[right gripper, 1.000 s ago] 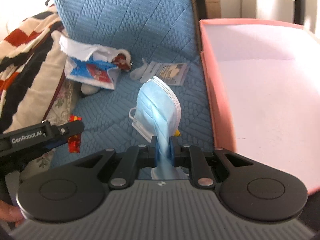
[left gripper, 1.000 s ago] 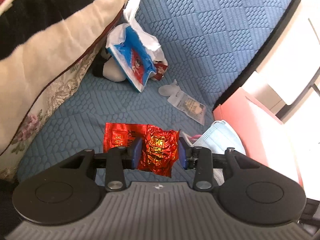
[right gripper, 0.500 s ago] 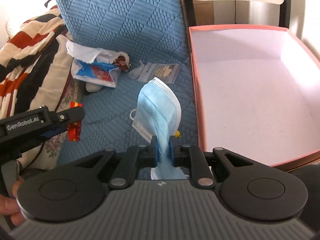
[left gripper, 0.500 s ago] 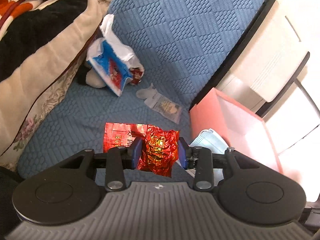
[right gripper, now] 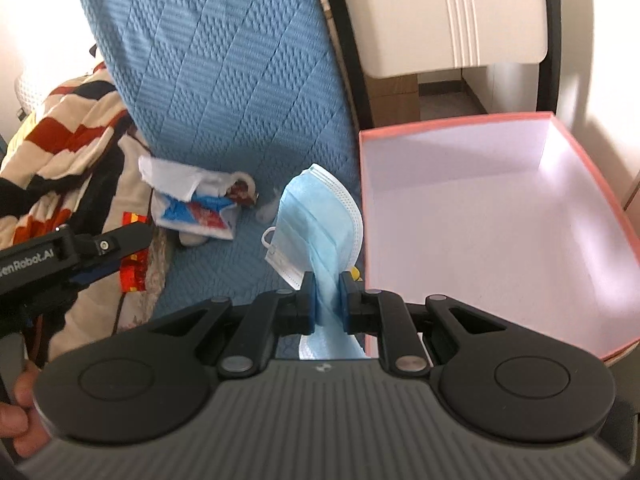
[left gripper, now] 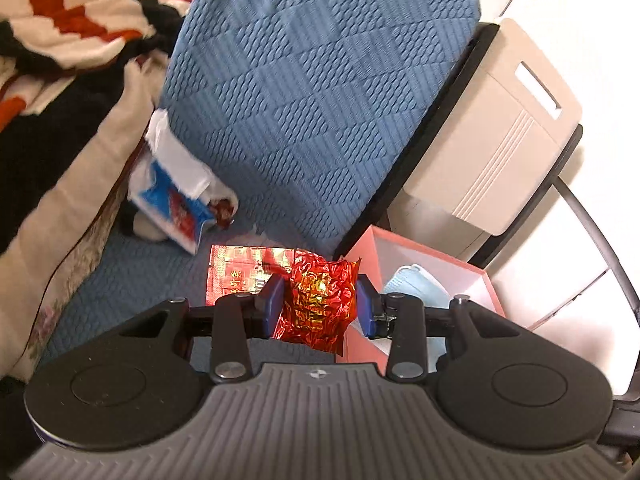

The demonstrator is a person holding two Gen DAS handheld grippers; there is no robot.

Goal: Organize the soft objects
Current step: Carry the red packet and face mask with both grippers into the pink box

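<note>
My left claw point(left gripper: 320, 304) pinches a crumpled red wrapper point(left gripper: 316, 304) at lower centre, while my right claw point(right gripper: 327, 300) clamps a blue face mask point(right gripper: 320, 216) left of the pink box point(right gripper: 592, 168).

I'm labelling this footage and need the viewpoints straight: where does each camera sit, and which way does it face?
Left wrist view: on the left gripper, looking down along its fingers at the blue sofa; the gripper holds a red foil packet.
Right wrist view: on the right gripper, looking down at the sofa and the empty pink box; it pinches a blue face mask. The left gripper and some fingertips show at the left edge.
Shared: sofa, box, mask, foil packet, blue-and-white wrapper, striped blanket.
</note>
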